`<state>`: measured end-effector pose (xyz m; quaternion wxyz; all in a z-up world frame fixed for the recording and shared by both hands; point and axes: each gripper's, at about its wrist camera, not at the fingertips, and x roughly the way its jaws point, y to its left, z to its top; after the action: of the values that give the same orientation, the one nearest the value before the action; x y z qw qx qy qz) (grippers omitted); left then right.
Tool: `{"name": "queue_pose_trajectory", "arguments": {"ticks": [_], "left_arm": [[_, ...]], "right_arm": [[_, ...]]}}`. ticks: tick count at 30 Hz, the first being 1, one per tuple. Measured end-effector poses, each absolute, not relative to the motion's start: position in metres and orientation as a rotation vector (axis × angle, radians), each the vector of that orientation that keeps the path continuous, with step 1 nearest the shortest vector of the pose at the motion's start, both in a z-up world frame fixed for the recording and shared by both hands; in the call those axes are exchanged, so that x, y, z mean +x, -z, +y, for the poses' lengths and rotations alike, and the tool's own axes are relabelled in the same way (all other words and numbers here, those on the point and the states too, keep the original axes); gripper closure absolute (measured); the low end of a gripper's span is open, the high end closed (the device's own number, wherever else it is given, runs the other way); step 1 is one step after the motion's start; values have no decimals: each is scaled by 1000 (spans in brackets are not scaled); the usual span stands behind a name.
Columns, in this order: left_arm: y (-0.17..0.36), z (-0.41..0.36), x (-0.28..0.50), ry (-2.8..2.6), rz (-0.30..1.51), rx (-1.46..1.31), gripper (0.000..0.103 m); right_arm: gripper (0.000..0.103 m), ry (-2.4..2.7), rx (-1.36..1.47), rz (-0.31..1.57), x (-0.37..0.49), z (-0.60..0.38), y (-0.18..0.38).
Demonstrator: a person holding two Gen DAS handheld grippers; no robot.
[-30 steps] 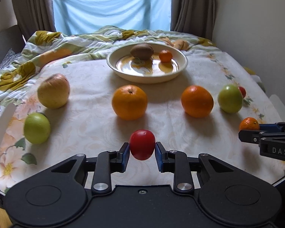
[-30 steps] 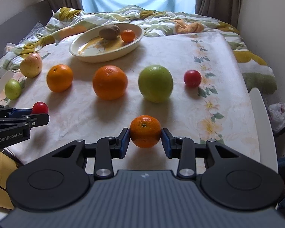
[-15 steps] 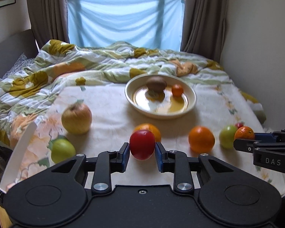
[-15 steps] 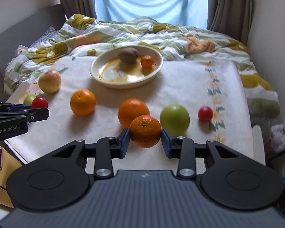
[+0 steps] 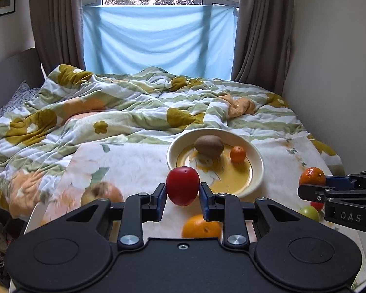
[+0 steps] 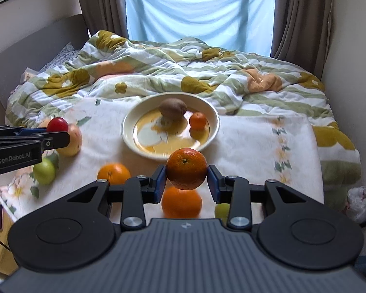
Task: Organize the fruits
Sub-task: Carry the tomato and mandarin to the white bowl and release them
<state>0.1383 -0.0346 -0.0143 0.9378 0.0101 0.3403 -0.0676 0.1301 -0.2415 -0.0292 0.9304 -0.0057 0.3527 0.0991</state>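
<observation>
My left gripper has its jaws clamped on a smooth, glossy red tomato, held up in the air in front of the plate. My right gripper has its jaws pressed against a dimpled, round mandarin, also lifted clear of the cloth. Ahead sits a round cream plate with a glossy yellow well, holding a fuzzy brown kiwi and a small tangerine, apart from each other. On the pale floral cloth over the tabletop lie two oranges, one just below my right jaws, a yellow-pink apple and a smooth green apple. Behind is a rumpled quilted bedspread.
</observation>
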Motion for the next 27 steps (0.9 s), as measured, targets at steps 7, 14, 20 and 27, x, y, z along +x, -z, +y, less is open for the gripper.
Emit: {"name": "queue_pose_trajectory", "arguments": {"ticks": [7, 14, 20, 27], "left_arm": [[22, -30, 190, 170, 717, 32, 71], [39, -34, 244, 220, 749, 50, 71], [61, -44, 284, 259, 790, 69, 71], [84, -57, 313, 282, 832, 132, 71]], "right_arm": [[51, -174, 11, 740, 169, -232, 31], [51, -137, 22, 761, 208, -228, 42], [51, -106, 41, 792, 241, -231, 55], [51, -71, 63, 809, 265, -235, 67]]}}
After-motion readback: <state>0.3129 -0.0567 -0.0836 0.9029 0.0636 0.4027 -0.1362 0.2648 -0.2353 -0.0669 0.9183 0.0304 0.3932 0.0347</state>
